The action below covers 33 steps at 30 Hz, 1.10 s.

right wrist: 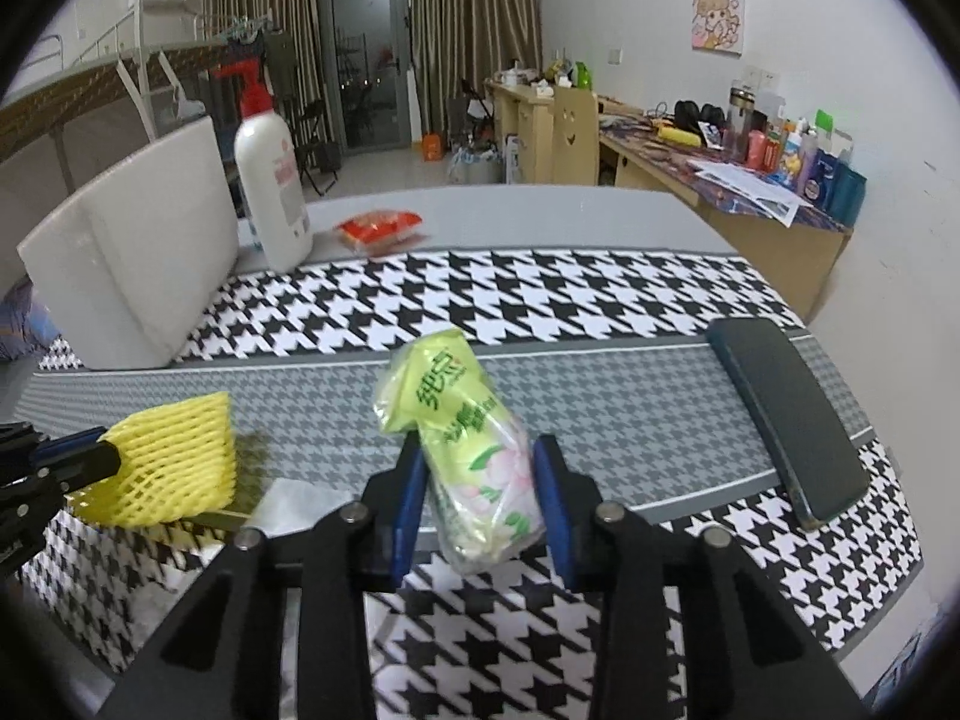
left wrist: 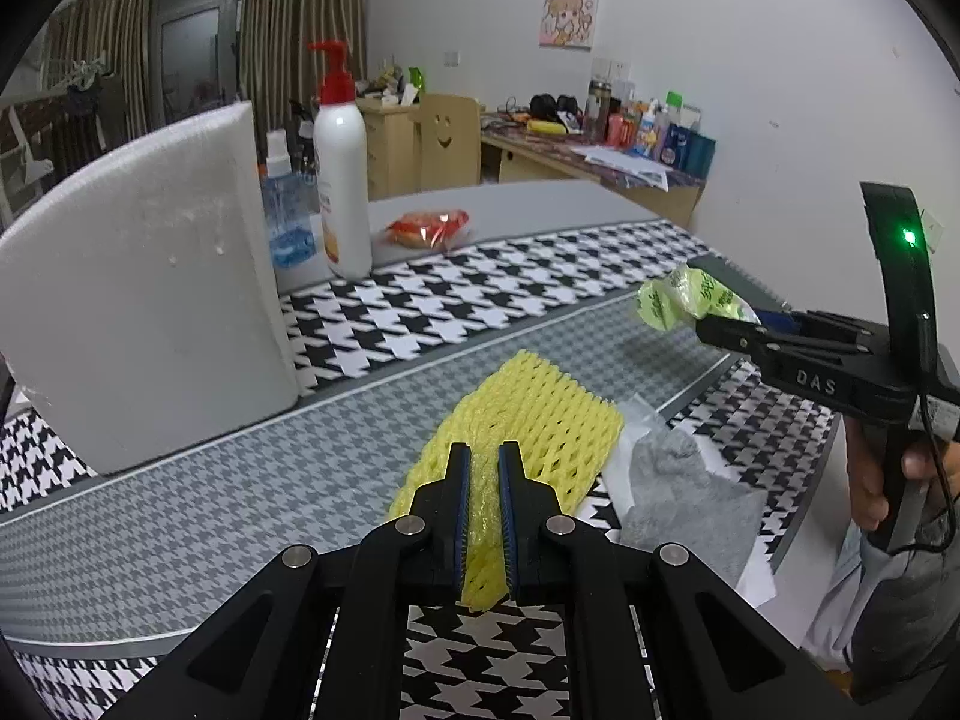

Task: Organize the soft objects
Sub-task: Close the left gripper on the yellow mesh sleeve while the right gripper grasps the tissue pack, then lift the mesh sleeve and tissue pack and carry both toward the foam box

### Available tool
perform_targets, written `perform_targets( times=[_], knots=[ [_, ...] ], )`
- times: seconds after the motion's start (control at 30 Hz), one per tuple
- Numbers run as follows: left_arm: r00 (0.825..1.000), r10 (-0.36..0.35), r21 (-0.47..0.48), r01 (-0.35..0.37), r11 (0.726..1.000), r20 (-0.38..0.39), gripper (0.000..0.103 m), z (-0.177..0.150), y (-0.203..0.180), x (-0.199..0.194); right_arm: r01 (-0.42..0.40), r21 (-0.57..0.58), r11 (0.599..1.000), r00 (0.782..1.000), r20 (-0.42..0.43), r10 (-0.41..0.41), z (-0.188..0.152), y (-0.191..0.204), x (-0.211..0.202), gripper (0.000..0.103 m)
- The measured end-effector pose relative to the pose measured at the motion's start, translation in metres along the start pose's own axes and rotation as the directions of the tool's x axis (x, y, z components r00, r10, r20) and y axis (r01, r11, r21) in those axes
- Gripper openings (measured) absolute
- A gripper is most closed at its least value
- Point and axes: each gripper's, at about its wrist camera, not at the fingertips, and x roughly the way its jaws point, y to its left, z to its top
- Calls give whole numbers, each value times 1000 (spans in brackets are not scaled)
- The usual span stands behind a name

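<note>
- The left wrist camera sits just behind the left tool [left wrist: 485,468], looking along its fingers and down across the tabletop [left wrist: 180,516] toward the far edge and the wall behind.
- It is close: the yellow foam net [left wrist: 534,408] fills the lower middle, and the right tool [left wrist: 711,324] shows at the right edge.
- The right wrist camera looks likewise from behind the right tool [right wrist: 480,468], with the left tool [right wrist: 90,459] at its left edge.
- Both views share the white foam block [left wrist: 138,312] [right wrist: 132,264], the pump bottle [left wrist: 342,174] [right wrist: 270,180], the tissue packet [left wrist: 690,294] [right wrist: 462,420] and the houndstooth cloth [left wrist: 480,294].
</note>
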Motion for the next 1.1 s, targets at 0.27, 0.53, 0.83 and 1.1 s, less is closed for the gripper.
perform_targets(
  times=[0.27,0.53,0.83,1.1],
  knots=[
    [998,13,2,-13,1000,56,10,6,-1,-21,-27,12,1000,998,60,26,1,8,-26,40],
    [993,27,3,-28,1000,113,10,10,0,-43,-53,19,998,993,103,51,1,17,-45,40],
    [988,38,3,-39,999,153,10,14,0,-57,-63,-2,998,988,140,63,4,30,-61,40],
    [980,55,3,-57,998,193,10,19,2,-75,-77,-14,997,982,170,79,7,39,-72,40]
  ],
)
